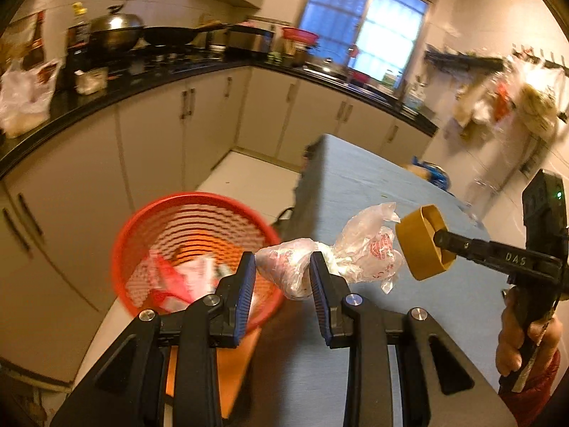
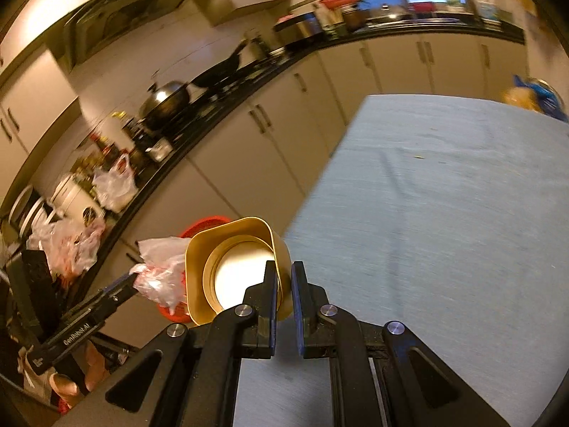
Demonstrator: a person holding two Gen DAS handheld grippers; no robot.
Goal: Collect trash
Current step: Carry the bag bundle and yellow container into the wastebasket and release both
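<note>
Left hand-held gripper clamped on crumpled plastic bag, right hand-held gripper pinching gold tin's wall; carry both past tabletop edge, centre over red basket, then release.

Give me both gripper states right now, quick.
Left gripper: closed on the crumpled plastic bag.
Right gripper: closed on the wall of the gold tin.
</note>
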